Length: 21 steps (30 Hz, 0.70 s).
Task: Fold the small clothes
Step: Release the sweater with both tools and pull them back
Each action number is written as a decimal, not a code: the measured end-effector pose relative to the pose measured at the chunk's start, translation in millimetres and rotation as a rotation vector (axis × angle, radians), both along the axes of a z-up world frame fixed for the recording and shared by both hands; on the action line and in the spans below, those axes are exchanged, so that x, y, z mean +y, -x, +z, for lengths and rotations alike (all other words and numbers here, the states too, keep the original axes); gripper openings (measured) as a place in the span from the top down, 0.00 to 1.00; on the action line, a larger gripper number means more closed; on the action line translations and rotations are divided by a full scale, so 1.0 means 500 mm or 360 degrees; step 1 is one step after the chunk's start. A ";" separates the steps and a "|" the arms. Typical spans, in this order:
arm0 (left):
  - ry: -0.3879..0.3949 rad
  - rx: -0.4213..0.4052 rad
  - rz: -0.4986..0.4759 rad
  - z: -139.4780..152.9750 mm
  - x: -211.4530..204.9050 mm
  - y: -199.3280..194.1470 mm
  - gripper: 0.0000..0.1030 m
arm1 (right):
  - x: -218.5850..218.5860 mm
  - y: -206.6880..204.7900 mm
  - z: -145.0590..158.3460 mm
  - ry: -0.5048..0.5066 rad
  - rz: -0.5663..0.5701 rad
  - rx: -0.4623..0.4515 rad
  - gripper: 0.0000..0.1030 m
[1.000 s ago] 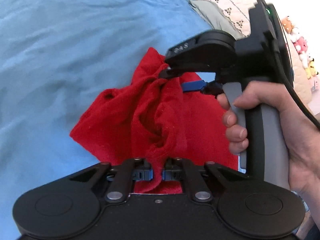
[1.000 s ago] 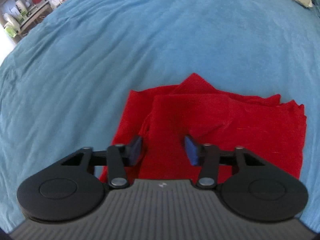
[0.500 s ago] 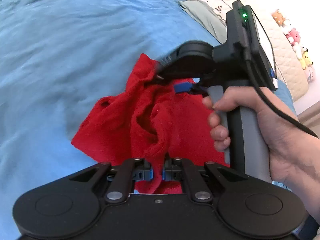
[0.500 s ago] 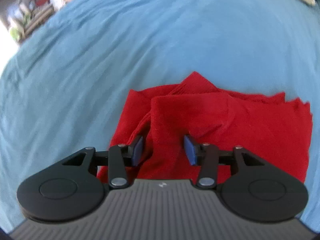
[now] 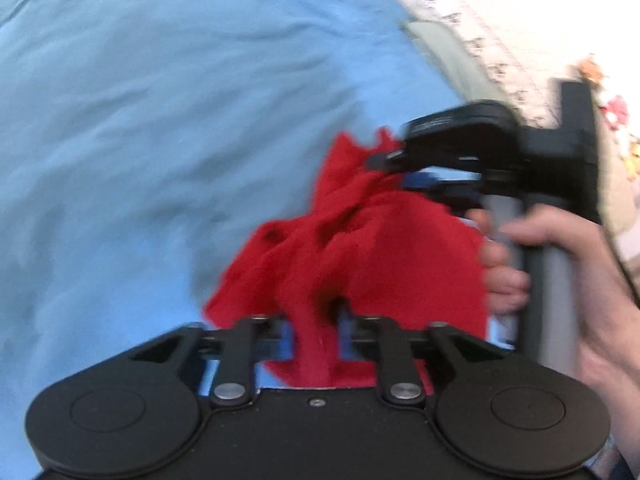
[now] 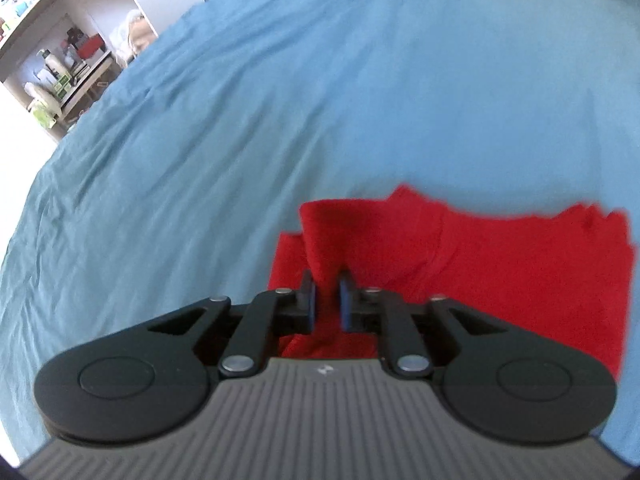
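Observation:
A small red garment (image 5: pixel 392 248) lies bunched on a blue bed cover (image 5: pixel 160 120). My left gripper (image 5: pixel 316 344) is shut on a fold of its near edge. In the right wrist view the red garment (image 6: pixel 500 264) spreads to the right, and my right gripper (image 6: pixel 327 304) is shut on a raised fold at its left corner. The right gripper (image 5: pixel 404 168) also shows in the left wrist view, held by a hand (image 5: pixel 560 264) at the garment's far edge. This view is motion-blurred.
The blue cover (image 6: pixel 280 120) fills most of both views. A pale green cloth (image 5: pixel 452 52) and a patterned pillow (image 5: pixel 480 32) lie at the bed's far side. Shelves with bottles (image 6: pixel 60 68) stand beyond the bed at upper left.
My right gripper has closed on a fold of the red garment and lifted it. Both grippers have moved, and the garment is pulled up between them.

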State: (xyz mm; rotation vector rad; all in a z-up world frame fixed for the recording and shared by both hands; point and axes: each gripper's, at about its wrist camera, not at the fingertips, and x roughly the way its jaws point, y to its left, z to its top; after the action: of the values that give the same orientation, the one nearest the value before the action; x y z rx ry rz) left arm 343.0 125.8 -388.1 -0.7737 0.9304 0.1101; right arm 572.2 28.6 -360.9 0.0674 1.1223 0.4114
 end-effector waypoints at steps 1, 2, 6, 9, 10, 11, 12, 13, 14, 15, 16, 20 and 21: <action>-0.0001 -0.0001 0.0032 0.003 0.009 0.008 0.63 | -0.015 0.005 0.011 -0.0062 -0.0013 -0.0017 0.48; -0.0023 -0.0014 0.0057 0.012 0.017 0.019 0.59 | -0.035 0.014 0.029 -0.0119 -0.0043 -0.0063 0.32; -0.0265 -0.0170 -0.0047 0.112 0.007 0.041 0.45 | -0.139 0.075 0.109 -0.0199 -0.0131 -0.0270 0.22; -0.0221 -0.0363 -0.0397 0.176 -0.030 0.006 0.26 | -0.212 0.135 0.132 -0.0152 -0.0131 -0.0356 0.21; -0.0191 -0.0404 -0.0525 0.186 -0.046 -0.014 0.24 | -0.237 0.157 0.133 -0.0125 -0.0142 -0.0376 0.20; -0.0169 -0.0438 -0.0625 0.191 -0.060 -0.035 0.19 | -0.260 0.177 0.129 -0.0095 -0.0164 -0.0395 0.17; -0.0148 -0.0477 -0.0710 0.189 -0.070 -0.057 0.18 | -0.287 0.198 0.122 -0.0075 -0.0190 -0.0408 0.15; -0.0151 -0.0492 -0.0755 0.182 -0.076 -0.079 0.18 | -0.301 0.212 0.113 -0.0072 -0.0212 -0.0403 0.09; -0.0168 -0.0480 -0.0785 0.171 -0.080 -0.104 0.15 | -0.321 0.227 0.099 -0.0072 -0.0238 -0.0385 0.07; -0.0181 -0.0431 -0.0804 0.151 -0.078 -0.133 0.12 | -0.336 0.241 0.084 -0.0077 -0.0253 -0.0360 0.07; -0.0175 -0.0380 -0.0814 0.129 -0.074 -0.152 0.11 | -0.347 0.254 0.074 -0.0083 -0.0256 -0.0336 0.07; -0.0183 -0.0232 -0.0862 0.032 -0.050 -0.187 0.11 | -0.375 0.311 0.034 -0.0091 -0.0242 -0.0304 0.03; -0.0201 -0.0233 -0.0894 0.012 -0.049 -0.189 0.11 | -0.372 0.325 0.023 -0.0076 -0.0226 -0.0301 0.02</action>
State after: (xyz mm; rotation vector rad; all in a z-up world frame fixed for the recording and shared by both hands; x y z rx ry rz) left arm 437.5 101.3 -382.3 -0.3774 0.9594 -0.3719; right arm 409.6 -157.2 -349.5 0.1463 0.9151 0.3105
